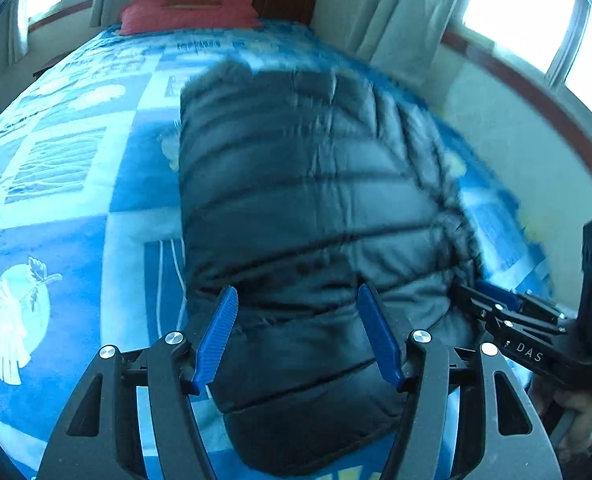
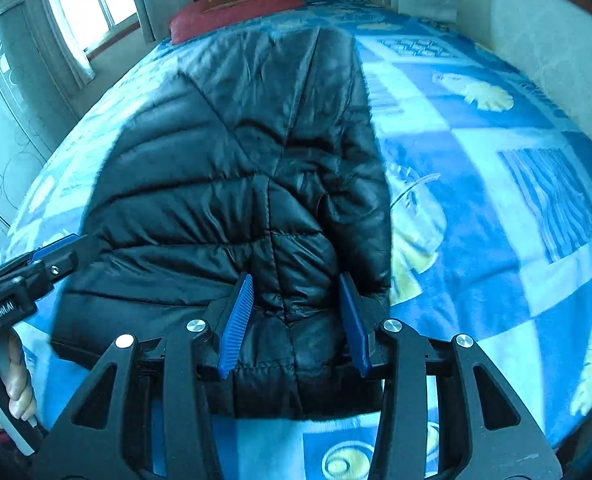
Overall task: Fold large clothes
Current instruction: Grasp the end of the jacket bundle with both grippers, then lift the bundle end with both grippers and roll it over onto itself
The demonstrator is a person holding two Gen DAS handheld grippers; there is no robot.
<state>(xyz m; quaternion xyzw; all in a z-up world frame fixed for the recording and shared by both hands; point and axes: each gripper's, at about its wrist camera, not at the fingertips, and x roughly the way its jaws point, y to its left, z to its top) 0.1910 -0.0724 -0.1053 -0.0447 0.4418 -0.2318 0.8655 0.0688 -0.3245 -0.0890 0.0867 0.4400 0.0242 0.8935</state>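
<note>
A black quilted puffer jacket lies lengthwise on the bed, folded narrow; it also shows in the right wrist view. My left gripper is open, its blue fingers spread over the jacket's near end without pinching it. My right gripper is open too, its fingers straddling the jacket's near edge. Each gripper appears in the other's view: the right one beside the jacket's right edge, the left one at the jacket's left edge.
The bed has a blue patterned blanket with a red pillow and wooden headboard at the far end. A wall runs close along the bed's right side. Curtains and windows stand behind.
</note>
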